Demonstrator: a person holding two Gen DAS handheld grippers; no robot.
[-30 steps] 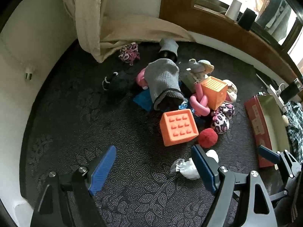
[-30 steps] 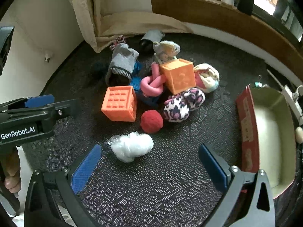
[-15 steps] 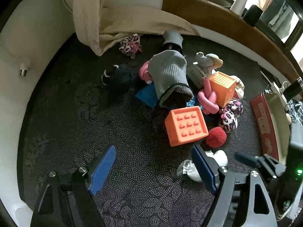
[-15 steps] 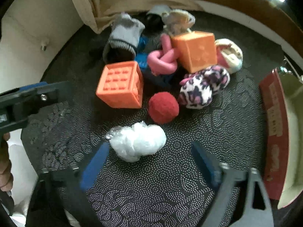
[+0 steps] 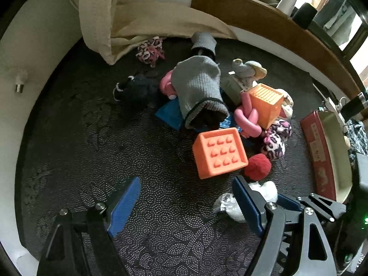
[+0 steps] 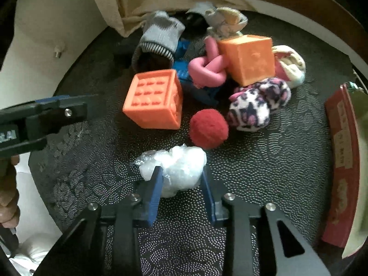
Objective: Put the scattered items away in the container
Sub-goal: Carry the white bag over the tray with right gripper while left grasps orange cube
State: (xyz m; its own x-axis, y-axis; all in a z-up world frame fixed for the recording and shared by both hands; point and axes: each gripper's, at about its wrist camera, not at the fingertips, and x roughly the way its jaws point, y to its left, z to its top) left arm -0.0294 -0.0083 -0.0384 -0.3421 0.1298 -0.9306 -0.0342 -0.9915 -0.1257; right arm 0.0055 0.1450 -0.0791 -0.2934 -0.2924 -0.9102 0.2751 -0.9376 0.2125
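Observation:
A white crumpled plastic wad (image 6: 181, 161) lies on the dark patterned carpet, between the blue pads of my right gripper (image 6: 181, 171). Its jaws are closing, and the pads press the wad's sides. In the left wrist view the same wad (image 5: 264, 191) shows behind my left gripper (image 5: 186, 180), which hangs open over bare carpet with nothing between its fingers. The container, a red box with a cream inside (image 6: 342, 151), lies at the right. Just beyond the wad sit a red pom ball (image 6: 208, 128) and a studded orange cube (image 6: 154, 101).
Further back lies a pile: a second orange cube (image 6: 248, 59), a pink knotted toy (image 6: 207, 71), a leopard-print plush (image 6: 257, 105), a grey sock (image 6: 161, 34) and blue pieces. A beige curtain (image 5: 138, 23) hangs at the wall. A hand (image 6: 9, 202) holds the left gripper.
My right gripper has sunk towards the carpet and its jaws have come together from wide open onto the white wad. The left gripper has stayed open and nearly still.

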